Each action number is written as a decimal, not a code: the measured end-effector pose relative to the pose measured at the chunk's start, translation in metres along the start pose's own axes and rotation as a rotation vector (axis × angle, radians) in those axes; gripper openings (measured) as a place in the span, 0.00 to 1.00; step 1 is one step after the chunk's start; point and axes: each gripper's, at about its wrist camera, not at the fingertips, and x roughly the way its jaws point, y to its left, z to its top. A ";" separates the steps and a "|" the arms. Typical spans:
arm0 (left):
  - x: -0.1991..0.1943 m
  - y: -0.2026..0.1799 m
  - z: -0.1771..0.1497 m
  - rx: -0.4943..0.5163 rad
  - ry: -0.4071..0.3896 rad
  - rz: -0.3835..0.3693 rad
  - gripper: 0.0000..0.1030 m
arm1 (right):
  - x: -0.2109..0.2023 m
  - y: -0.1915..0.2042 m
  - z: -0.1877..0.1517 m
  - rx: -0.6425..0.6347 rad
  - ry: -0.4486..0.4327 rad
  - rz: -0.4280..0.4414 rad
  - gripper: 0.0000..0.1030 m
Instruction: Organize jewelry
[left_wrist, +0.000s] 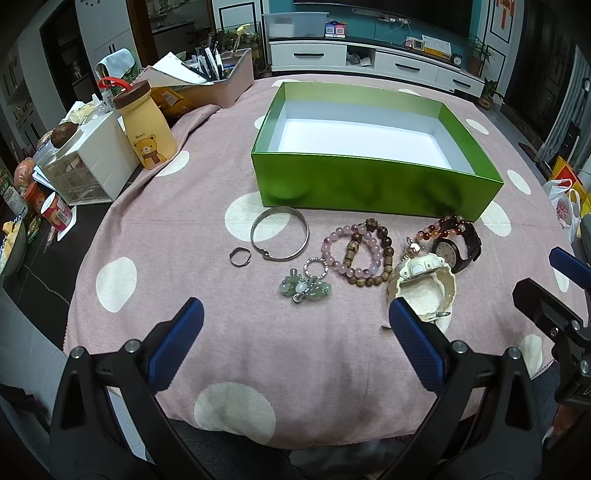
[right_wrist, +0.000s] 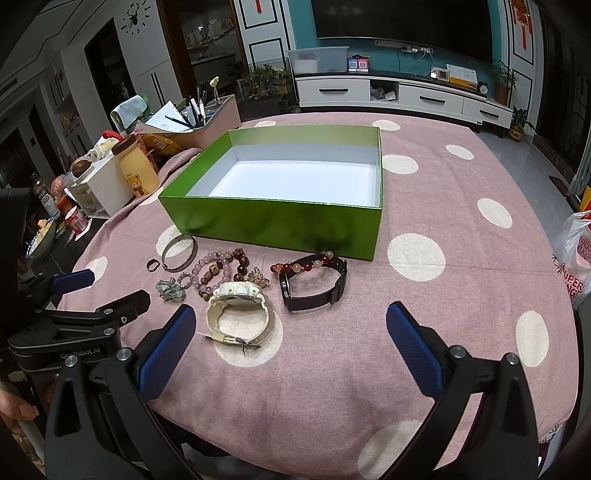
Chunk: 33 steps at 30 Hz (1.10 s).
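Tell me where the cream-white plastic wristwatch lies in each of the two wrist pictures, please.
Left wrist view: the cream-white plastic wristwatch lies lower right of centre, just beyond the left gripper's right fingertip.
Right wrist view: it lies left of centre, beside the right gripper's left fingertip.
Shared landmark: the open shiny green cardboard box stands behind it in both.

Near surface (right_wrist: 332, 369): bare cloth, open for approach.
Ahead: jewelry row, then green box (right_wrist: 273, 221) wall.
Left edge: bear bottle (left_wrist: 147, 125), drawer organizer (left_wrist: 88, 166) crowding.
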 end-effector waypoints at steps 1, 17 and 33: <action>0.000 0.000 0.000 0.000 0.000 0.000 0.98 | -0.001 0.001 0.001 0.000 0.000 0.000 0.99; 0.001 -0.001 -0.001 0.002 0.002 -0.001 0.98 | 0.000 -0.001 0.000 0.002 0.000 0.003 0.99; -0.002 0.015 0.002 -0.057 -0.029 -0.081 0.98 | -0.015 -0.017 0.006 0.026 -0.059 0.007 0.99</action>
